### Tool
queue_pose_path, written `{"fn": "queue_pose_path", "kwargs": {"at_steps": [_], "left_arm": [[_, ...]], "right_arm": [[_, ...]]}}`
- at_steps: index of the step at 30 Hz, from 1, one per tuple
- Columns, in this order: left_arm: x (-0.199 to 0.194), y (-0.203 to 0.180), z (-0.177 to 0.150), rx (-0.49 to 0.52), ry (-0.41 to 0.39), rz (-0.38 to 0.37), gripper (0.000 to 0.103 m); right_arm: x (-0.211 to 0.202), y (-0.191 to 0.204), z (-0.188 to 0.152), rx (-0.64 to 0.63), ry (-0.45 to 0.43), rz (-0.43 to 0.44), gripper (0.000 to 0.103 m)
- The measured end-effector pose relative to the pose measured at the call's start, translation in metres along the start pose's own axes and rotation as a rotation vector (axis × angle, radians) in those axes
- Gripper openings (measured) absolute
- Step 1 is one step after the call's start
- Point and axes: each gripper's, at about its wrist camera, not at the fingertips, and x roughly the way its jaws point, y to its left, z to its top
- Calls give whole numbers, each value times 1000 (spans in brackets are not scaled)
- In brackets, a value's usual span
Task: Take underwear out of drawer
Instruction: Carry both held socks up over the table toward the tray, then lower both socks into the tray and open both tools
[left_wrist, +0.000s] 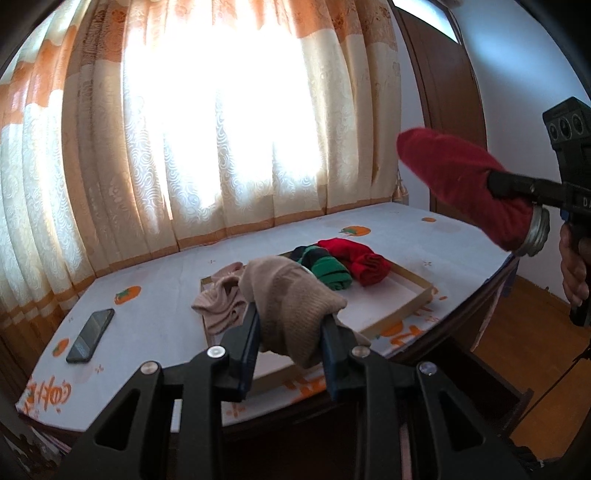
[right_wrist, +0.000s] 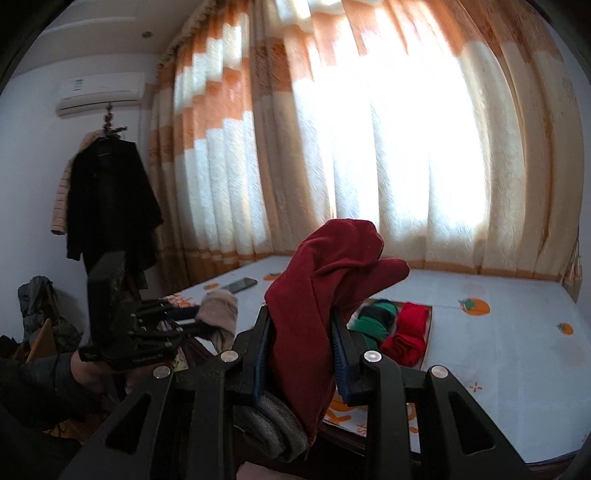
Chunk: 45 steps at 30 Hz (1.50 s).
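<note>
Both garments are lifted clear. The left gripper (left_wrist: 291, 332) has its jaws clamped on a beige roll (left_wrist: 288, 295); the right gripper (right_wrist: 301, 354) has its jaws clamped on a maroon roll (right_wrist: 317, 295). Both are held above the tray (left_wrist: 406, 310), which holds green (left_wrist: 325, 269) and red (left_wrist: 362, 262) rolls. Setting down remains.

- Before me is the table (left_wrist: 461, 236), covered with a white cloth printed with orange fruit.
- On it lies a shallow wooden tray (left_wrist: 413, 302).
- Left of my tray, apart from it, lies a dark phone (left_wrist: 90, 335), flat on the cloth.
</note>
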Motion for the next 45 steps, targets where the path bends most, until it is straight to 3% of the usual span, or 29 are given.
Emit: {"fn": "queue_pose_path", "kwargs": {"at_steps": [23, 36, 45], "left_arm": [[137, 31, 56, 55, 152, -33, 28], [189, 40, 64, 62, 228, -35, 28], [216, 50, 49, 41, 312, -27, 29]], "right_arm": [[119, -93, 29, 150, 167, -40, 32], [180, -114, 30, 159, 251, -84, 32], [217, -122, 9, 165, 366, -135, 32]]}}
